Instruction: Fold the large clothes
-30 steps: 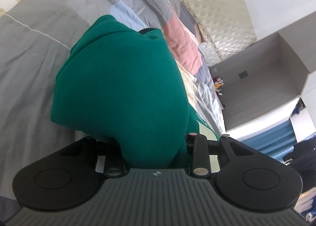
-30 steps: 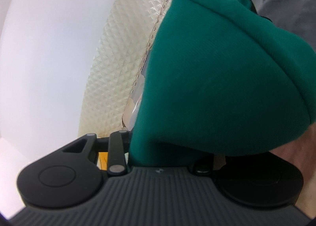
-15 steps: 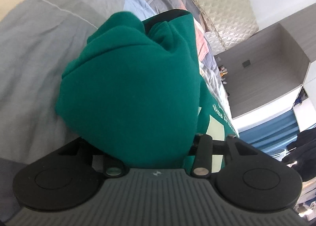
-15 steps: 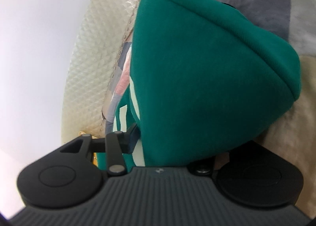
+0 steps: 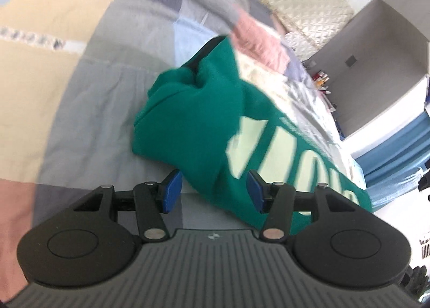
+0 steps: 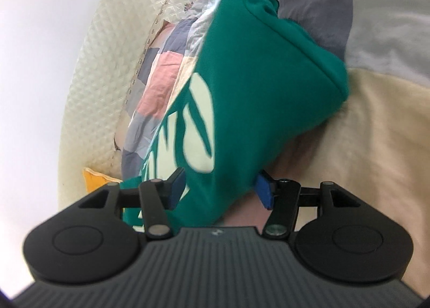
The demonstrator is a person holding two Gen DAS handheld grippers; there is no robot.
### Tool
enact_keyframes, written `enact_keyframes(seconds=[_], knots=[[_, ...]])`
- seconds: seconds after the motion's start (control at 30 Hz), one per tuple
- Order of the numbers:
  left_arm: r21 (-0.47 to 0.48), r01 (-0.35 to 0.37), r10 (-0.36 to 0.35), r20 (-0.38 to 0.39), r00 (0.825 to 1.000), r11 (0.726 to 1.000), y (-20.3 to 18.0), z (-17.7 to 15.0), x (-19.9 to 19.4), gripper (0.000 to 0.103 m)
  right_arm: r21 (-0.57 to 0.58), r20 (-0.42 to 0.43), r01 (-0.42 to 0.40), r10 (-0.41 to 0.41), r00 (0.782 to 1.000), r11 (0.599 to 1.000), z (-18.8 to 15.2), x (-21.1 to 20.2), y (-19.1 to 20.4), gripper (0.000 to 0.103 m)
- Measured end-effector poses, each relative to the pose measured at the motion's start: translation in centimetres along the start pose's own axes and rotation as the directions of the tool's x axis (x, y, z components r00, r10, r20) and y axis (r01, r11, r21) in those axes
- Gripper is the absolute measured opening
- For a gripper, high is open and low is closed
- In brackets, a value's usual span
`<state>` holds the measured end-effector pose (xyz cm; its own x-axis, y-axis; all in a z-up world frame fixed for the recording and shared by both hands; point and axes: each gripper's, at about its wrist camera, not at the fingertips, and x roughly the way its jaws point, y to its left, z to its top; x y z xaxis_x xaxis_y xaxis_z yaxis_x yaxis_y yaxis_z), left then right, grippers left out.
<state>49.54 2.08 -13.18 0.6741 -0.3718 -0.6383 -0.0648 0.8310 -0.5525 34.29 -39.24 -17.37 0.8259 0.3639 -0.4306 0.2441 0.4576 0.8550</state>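
A green sweatshirt (image 5: 188, 120) with pale lettering lies folded in a thick bundle on the patchwork bedspread (image 5: 94, 93). My left gripper (image 5: 213, 192) sits at its near edge. Its jaws are opening, and a fold of the cloth runs between the blue pads (image 5: 172, 192) without being pinched. In the right wrist view the same sweatshirt (image 6: 255, 79) fills the middle. My right gripper (image 6: 220, 189) is at the other near corner. Its jaws are opening too, with cloth lying loosely between the pads (image 6: 264, 193).
A cream quilted headboard (image 5: 309, 4) (image 6: 107, 52) runs along the far side of the bed. A grey cabinet (image 5: 376, 52) and a blue curtain (image 5: 397, 152) stand beyond the bed's end. A yellow cushion (image 6: 94, 179) lies by the headboard.
Both grippers have drawn back and up from the sweatshirt and their jaws have widened, baring the blue pads. The bundle now rests on the bed with its lettering showing.
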Motion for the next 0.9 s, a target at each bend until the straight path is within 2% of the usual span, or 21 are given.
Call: enact_keyframes(seconds=[0.17, 0.37, 0.53, 0.63, 0.9], knots=[[0.092, 0.003, -0.008, 0.049, 0.999, 0.996, -3.4, -0.1, -5.5, 0.059, -0.074, 0.037, -0.037, 0.040, 0.999, 0.997, -1.3, -5.3, 3.8, 0.058], [0.244, 0.014, -0.040, 0.102, 0.994, 0.970, -8.7, -1.9, -13.8, 0.059, -0.241, 0.070, -0.049, 0.068, 0.995, 0.969, -3.9, -11.6, 9.1, 0.059], [0.342, 0.025, -0.083, 0.156, 0.984, 0.939, -12.0, -4.4, -21.0, 0.059, -0.431, 0.107, -0.029, 0.083, 0.991, 0.902, -7.1, -14.9, 13.0, 0.059], [0.379, 0.026, -0.102, 0.181, 0.978, 0.925, -13.1, -6.0, -24.6, 0.059, -0.506, 0.123, -0.024, 0.099, 0.988, 0.862, -9.1, -17.6, 14.9, 0.059], [0.505, -0.010, -0.137, 0.253, 0.958, 0.863, -14.7, -11.7, -32.8, 0.059, -0.663, 0.186, 0.029, 0.126, 0.974, 0.748, -14.2, -23.7, 16.4, 0.059]])
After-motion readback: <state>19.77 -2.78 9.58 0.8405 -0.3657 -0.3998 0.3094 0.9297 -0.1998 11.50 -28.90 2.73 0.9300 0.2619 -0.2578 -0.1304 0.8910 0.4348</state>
